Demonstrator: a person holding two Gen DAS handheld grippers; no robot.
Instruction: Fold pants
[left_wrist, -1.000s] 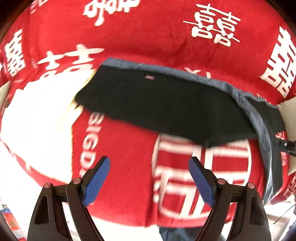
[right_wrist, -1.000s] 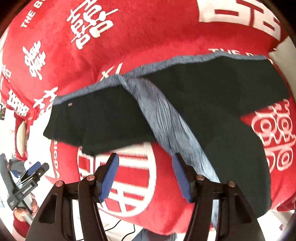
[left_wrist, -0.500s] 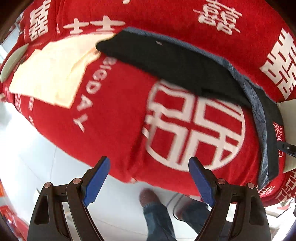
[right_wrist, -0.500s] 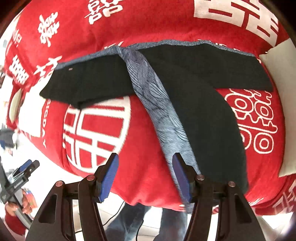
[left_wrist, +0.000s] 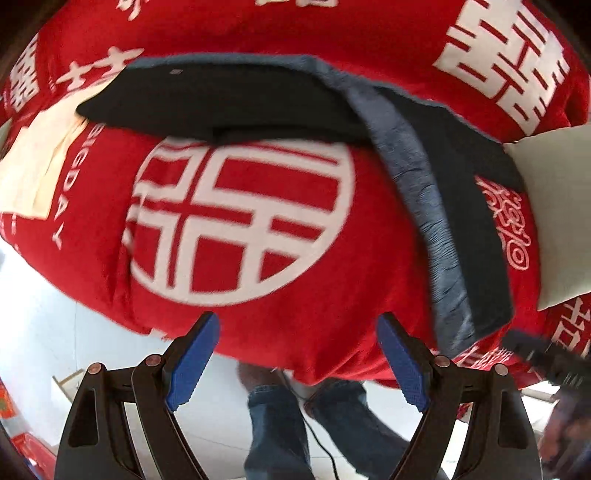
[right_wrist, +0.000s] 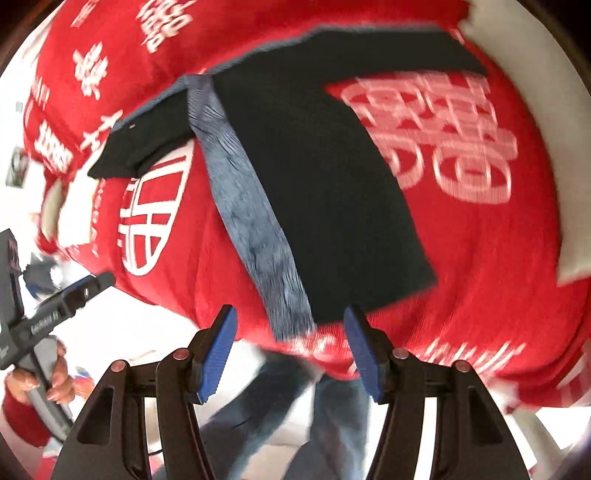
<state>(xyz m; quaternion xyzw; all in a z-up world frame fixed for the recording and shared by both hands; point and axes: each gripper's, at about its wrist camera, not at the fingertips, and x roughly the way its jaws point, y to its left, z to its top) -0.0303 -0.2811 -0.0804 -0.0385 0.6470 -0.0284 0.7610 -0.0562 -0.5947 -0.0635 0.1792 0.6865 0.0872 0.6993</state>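
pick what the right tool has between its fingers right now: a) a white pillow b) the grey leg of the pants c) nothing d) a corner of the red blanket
C: the right tool stands open and empty, short of the pants lying on the red blanket.

Ahead of the fingers we see a red cloth printed with white characters and a round white emblem. Left of the fingers lies a cream sheet, right of them a pale panel. Below the fingertips stand blue-jeaned legs on a white floor.
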